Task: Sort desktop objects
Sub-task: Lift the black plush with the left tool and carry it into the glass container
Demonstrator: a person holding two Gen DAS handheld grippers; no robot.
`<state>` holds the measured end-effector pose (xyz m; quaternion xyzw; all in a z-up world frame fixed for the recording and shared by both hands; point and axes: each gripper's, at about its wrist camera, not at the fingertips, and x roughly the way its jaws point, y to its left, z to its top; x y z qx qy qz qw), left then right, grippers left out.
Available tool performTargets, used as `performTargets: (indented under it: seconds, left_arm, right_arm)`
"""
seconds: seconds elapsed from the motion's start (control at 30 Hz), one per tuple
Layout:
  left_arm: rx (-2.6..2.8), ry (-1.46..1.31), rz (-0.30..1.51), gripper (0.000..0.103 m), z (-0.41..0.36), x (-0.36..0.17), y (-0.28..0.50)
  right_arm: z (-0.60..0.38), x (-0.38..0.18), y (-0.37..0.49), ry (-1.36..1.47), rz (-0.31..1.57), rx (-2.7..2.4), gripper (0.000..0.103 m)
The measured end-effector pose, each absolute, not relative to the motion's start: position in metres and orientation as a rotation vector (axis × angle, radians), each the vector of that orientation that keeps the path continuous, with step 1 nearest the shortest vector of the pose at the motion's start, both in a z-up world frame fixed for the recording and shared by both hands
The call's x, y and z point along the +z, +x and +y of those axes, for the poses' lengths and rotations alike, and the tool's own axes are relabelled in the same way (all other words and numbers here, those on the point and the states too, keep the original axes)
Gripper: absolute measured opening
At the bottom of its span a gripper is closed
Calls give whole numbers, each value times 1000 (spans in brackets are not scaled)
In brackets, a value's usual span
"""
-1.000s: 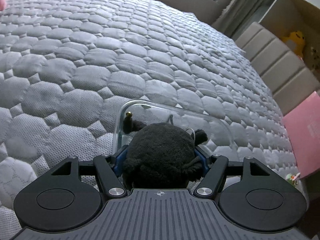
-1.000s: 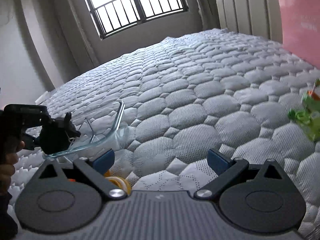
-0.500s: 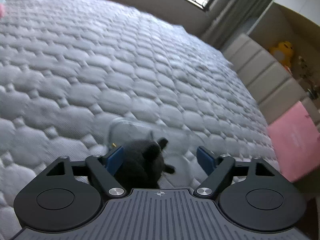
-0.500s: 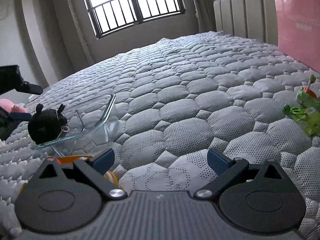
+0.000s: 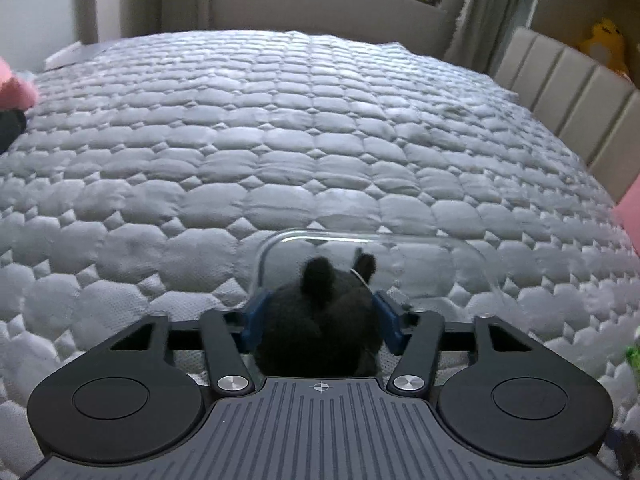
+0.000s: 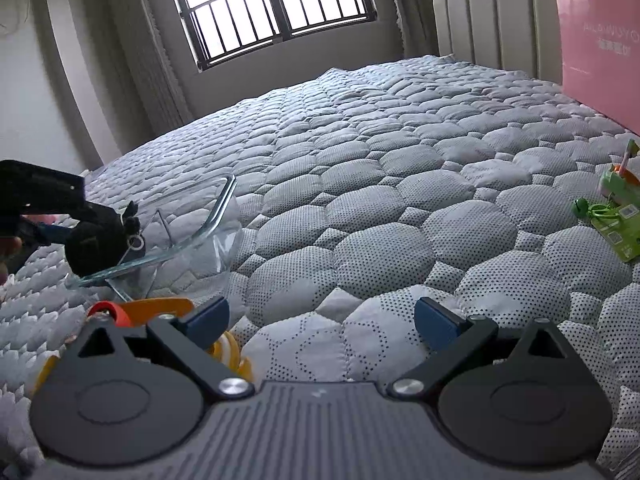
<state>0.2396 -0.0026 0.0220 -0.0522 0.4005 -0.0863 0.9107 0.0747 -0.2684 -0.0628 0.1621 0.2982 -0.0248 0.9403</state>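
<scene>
A black plush toy (image 5: 320, 320) sits between the blue pads of my left gripper (image 5: 322, 316). Its jaws are closing and the pads press on both flanks of the toy. Just beyond it is a clear glass dish (image 5: 360, 236) resting on the grey quilted bed. In the right wrist view the plush toy (image 6: 96, 244) hangs at the near rim of the glass dish (image 6: 216, 216), with the left gripper (image 6: 80, 220) reaching in from the left. My right gripper (image 6: 322, 316) stands open low over the quilt with nothing between its fingers.
An orange and yellow item (image 6: 152, 308) lies partly under the right gripper's left finger. A green packaged item (image 6: 616, 208) lies at the far right of the bed. A pink bag (image 6: 600, 40) leans against the padded headboard (image 6: 500, 20). A person's hand (image 6: 8, 244) holds the left gripper.
Half a second ago the left jaws stood wide with the plush loose between them; now the pads have closed in on it. The left view has tilted up. The right gripper has stayed put.
</scene>
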Motion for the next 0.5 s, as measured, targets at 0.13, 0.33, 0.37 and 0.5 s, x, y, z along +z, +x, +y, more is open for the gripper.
performTargets:
  seconds: [0.13, 0.33, 0.37, 0.5]
  left_arm:
    - [-202, -170, 801, 53, 15, 43, 235]
    - [-272, -182, 943, 67, 14, 25, 260]
    - [-264, -178, 941, 67, 13, 22, 262]
    - [-223, -116, 924, 54, 4, 21, 261]
  right_arm:
    - [-269, -65, 77, 333, 620, -52, 100]
    - [-273, -66, 73, 356, 618, -38, 101]
    - [-273, -66, 73, 356, 619, -38, 101]
    - [-273, -67, 73, 357, 623, -35, 101]
